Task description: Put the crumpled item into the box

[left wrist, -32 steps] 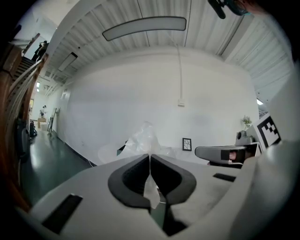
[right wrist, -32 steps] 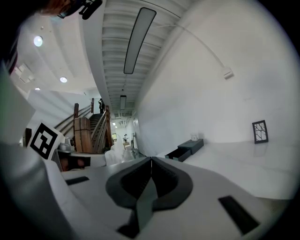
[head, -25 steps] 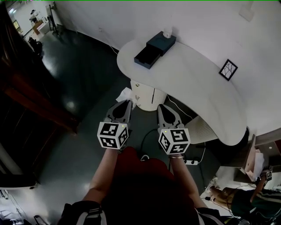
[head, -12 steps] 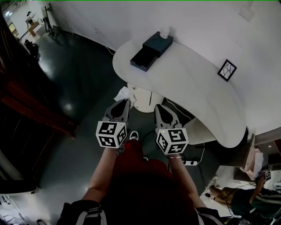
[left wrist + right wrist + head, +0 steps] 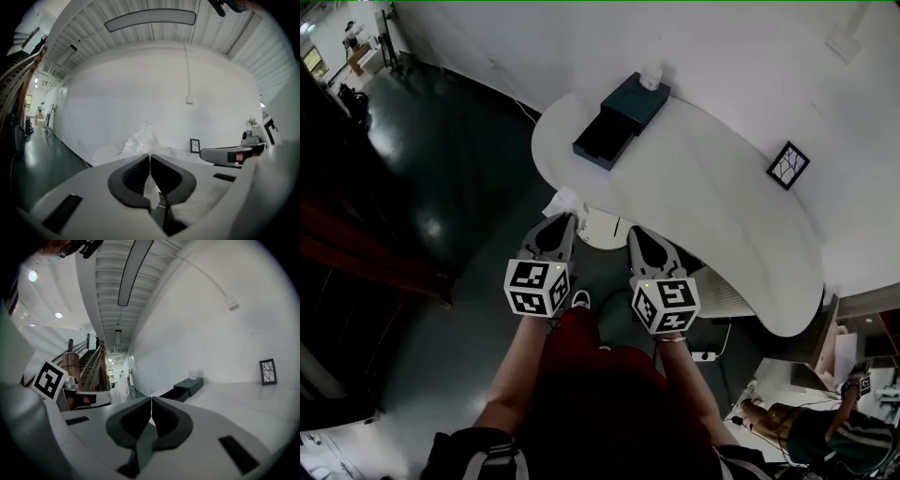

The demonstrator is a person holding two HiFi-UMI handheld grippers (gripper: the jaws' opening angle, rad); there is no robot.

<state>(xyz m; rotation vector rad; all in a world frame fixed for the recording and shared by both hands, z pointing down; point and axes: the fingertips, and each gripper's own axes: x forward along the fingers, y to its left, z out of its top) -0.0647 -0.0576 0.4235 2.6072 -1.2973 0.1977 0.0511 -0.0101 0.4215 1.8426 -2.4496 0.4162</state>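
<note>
My left gripper (image 5: 564,218) is shut on a crumpled white plastic wrap (image 5: 563,202), which sticks out past its tips near the table's near edge; in the left gripper view the crumpled wrap (image 5: 143,140) bulges above the closed jaws of the left gripper (image 5: 150,157). My right gripper (image 5: 634,232) is shut with nothing in it, beside the left one; in its own view the right gripper (image 5: 151,399) shows jaws pressed together. A dark box (image 5: 622,117) with its drawer pulled out lies on the far end of the white curved table (image 5: 722,206). The same box (image 5: 183,389) shows ahead in the right gripper view.
A small white cup (image 5: 650,79) stands behind the box. A framed black picture (image 5: 787,165) lies on the table at right. A white pedestal (image 5: 605,228) stands under the table. Dark glossy floor (image 5: 450,150) spreads to the left; a seated person (image 5: 806,427) is at bottom right.
The view has shifted toward the table: box and table edge now lie nearer the grippers. Both grippers stay shut, and the wrap stays in the left one.
</note>
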